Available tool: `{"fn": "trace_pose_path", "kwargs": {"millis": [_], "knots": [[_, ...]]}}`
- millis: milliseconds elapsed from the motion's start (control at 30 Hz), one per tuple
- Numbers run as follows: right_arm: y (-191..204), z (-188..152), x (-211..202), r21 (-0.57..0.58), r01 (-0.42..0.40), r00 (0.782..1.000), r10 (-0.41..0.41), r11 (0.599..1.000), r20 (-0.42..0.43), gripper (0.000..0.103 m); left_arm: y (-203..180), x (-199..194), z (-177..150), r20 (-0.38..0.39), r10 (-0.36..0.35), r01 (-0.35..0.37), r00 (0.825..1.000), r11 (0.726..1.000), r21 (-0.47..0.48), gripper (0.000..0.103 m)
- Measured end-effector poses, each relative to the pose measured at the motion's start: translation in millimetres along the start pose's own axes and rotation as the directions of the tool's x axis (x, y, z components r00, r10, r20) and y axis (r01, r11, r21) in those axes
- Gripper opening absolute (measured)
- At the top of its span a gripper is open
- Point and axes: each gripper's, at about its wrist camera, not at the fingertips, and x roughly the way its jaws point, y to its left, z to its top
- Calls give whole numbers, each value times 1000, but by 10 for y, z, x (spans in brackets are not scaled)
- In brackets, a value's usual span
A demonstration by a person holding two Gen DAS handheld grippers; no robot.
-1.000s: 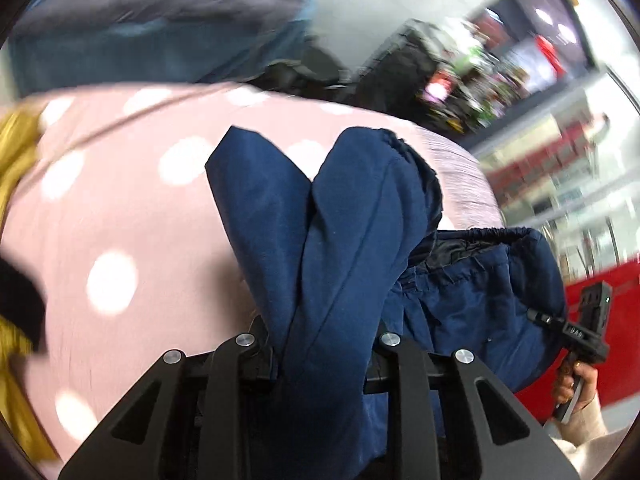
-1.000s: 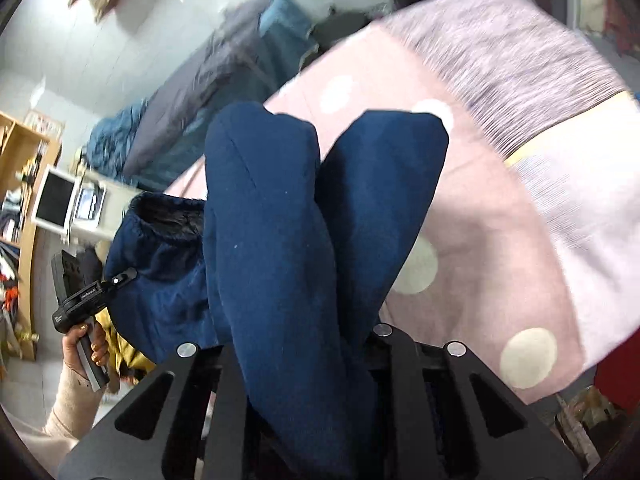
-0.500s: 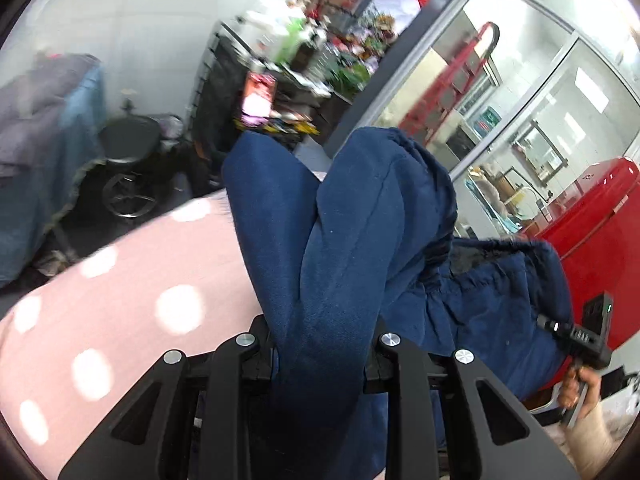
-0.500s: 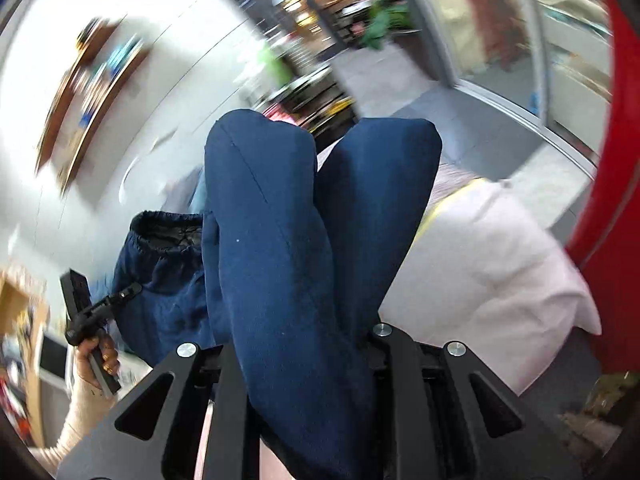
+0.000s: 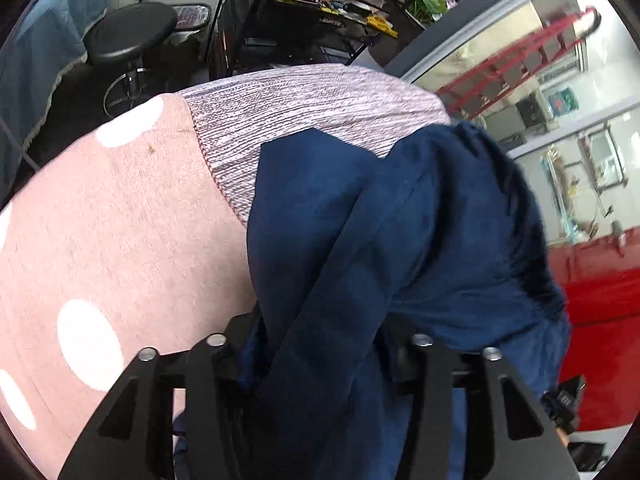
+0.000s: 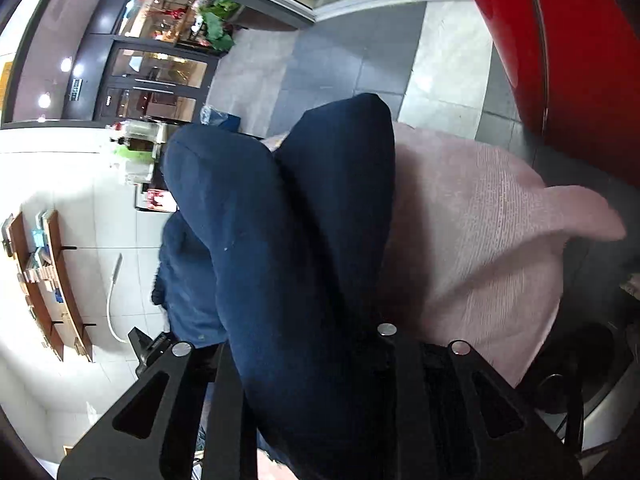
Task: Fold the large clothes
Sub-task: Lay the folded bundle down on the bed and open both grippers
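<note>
A navy blue garment [image 5: 380, 260] is bunched up between the jaws of my left gripper [image 5: 320, 360], which is shut on it. The cloth folds over and hides the fingertips. My right gripper [image 6: 304, 344] is shut on another part of the same navy garment [image 6: 288, 240]. The garment hangs above a pink polka-dot bed cover [image 5: 100, 240] with a grey knitted part [image 5: 304, 108]. The right gripper's tip shows at the lower right of the left wrist view [image 5: 564, 400], and the left one at the lower left of the right wrist view [image 6: 148, 346].
A black stool [image 5: 132, 36] and a black shelf rack [image 5: 320, 8] stand beyond the bed. A red fridge [image 5: 600, 320] is at the right, also in the right wrist view [image 6: 580, 60]. A pale pink blanket [image 6: 480, 232] lies under the right gripper. Tiled floor [image 6: 340, 60] is beyond.
Both grippers have swung with the garment still held. The left view tipped back down towards the bed's grey end; the right view swung towards the floor and fridge.
</note>
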Motion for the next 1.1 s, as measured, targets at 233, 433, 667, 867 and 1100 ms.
{"fn": "trace_pose_path", "kwargs": {"millis": [233,433,667,867,1100], "knots": [[10,-98,160,2,-5,1000,5,1000,-11,36,171,-197,-83,33,24,-23,999,999,-32,72],[25,-30,80,58,26,1000,-26,998,-10,50,424,-919,-148,226,-35,79,974,979,-189,79],[78,-82,-263,103,-19,1000,20,994,-12,61,579,-1822,-510,342,-18,93,939,975,-202,87],[-237,-190,-827,305,-157,981,111,940,161,68,165,-1941,-1226,290,130,-128,948,991,-28,96],[524,-756,-919,-90,327,927,-301,941,224,73,-490,-1533,-2040,210,245,-281,947,945,166,97]]}}
